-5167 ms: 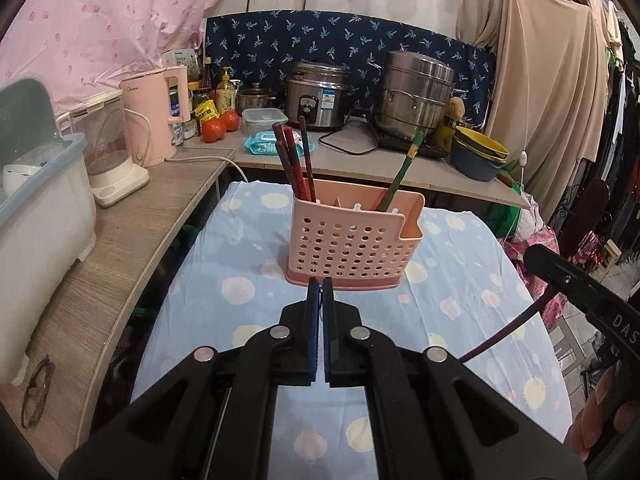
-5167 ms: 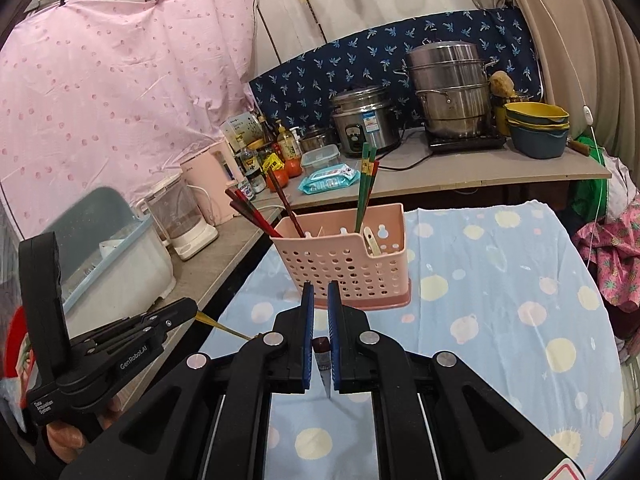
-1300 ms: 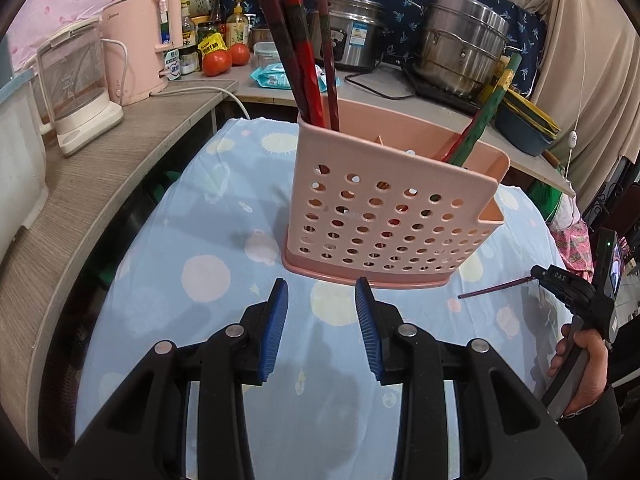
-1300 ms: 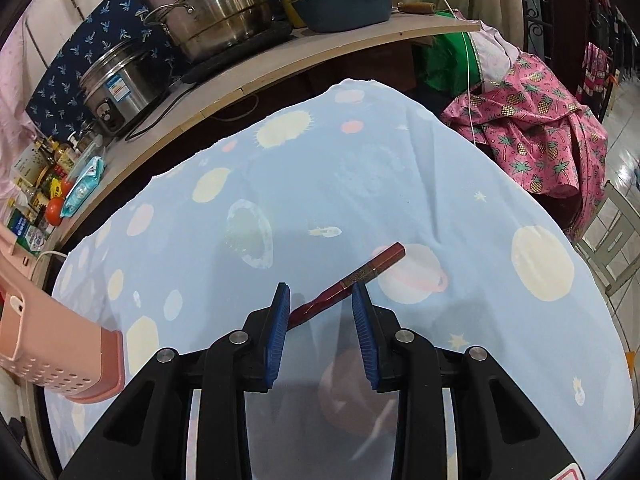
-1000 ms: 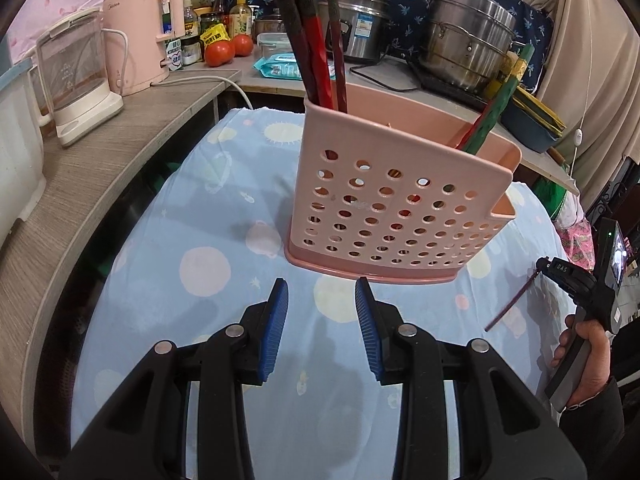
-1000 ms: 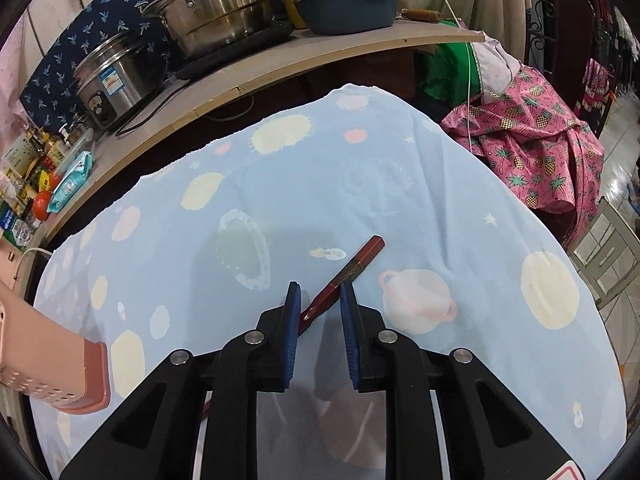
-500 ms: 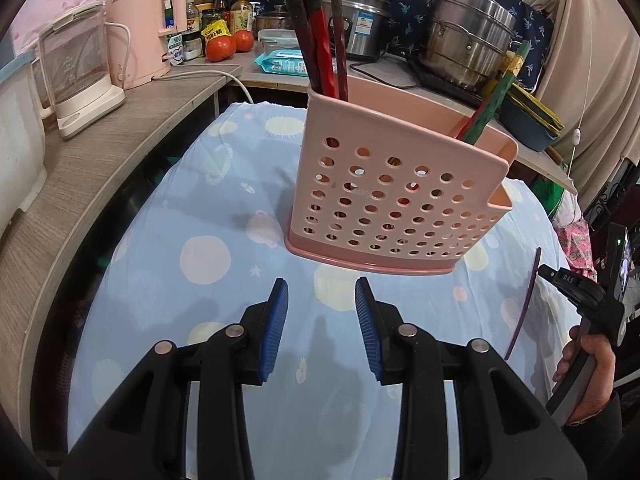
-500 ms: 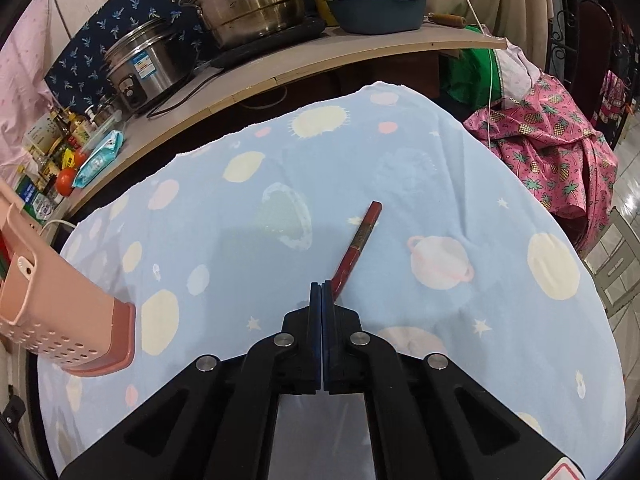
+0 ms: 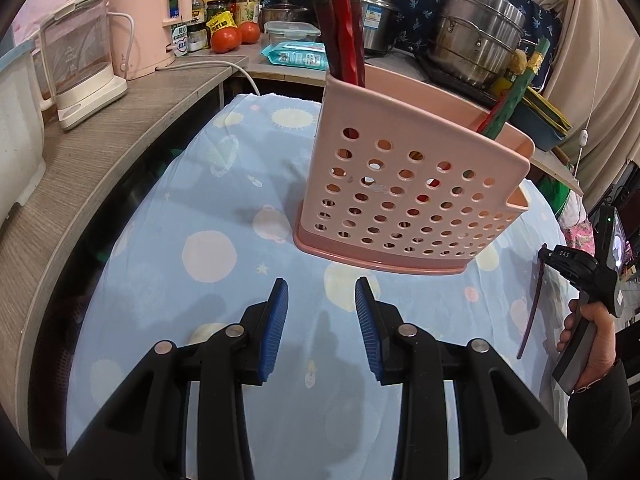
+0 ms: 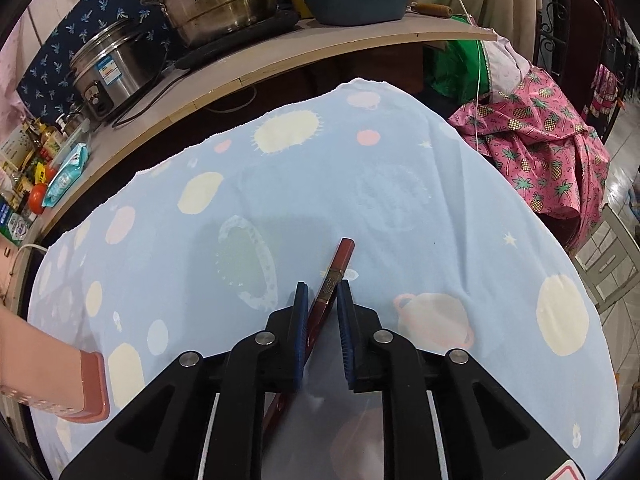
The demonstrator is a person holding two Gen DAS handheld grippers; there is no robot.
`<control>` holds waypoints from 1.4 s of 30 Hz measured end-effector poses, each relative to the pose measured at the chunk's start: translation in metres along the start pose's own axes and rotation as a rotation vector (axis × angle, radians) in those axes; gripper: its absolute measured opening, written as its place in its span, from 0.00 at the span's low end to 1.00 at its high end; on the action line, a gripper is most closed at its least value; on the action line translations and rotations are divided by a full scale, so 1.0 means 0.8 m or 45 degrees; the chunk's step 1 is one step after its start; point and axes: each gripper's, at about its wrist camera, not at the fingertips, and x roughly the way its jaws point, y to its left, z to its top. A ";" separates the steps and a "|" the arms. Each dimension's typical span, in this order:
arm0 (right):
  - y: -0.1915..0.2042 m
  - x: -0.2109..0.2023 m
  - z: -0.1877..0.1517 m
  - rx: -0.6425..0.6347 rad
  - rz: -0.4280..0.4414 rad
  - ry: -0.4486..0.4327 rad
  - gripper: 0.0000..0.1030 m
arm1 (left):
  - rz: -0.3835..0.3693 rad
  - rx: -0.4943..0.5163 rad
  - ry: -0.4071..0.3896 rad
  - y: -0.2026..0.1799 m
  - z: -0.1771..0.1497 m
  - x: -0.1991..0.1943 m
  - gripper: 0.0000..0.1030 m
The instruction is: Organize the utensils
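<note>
While gripped, chopstick (image 10: 334, 278) points away.

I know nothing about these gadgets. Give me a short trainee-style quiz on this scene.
1. True or false: the left tool is gripping a chopstick.
2. What lies between the pads of the right tool? A) a spoon B) a red chopstick C) a tomato
3. What colour is the perforated utensil basket?
Key: 1 false, it stands open and empty. 2 B; its jaws have just been opening, with the chopstick between them. 3 pink.
</note>
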 end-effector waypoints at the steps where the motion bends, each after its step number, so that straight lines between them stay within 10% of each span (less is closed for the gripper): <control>1: 0.001 0.000 0.001 -0.003 -0.005 -0.001 0.14 | -0.001 -0.002 0.002 0.000 0.000 0.001 0.32; 42: 0.222 -0.373 0.026 -0.319 0.719 -0.691 0.08 | -0.094 0.015 -0.184 0.003 0.071 -0.102 0.32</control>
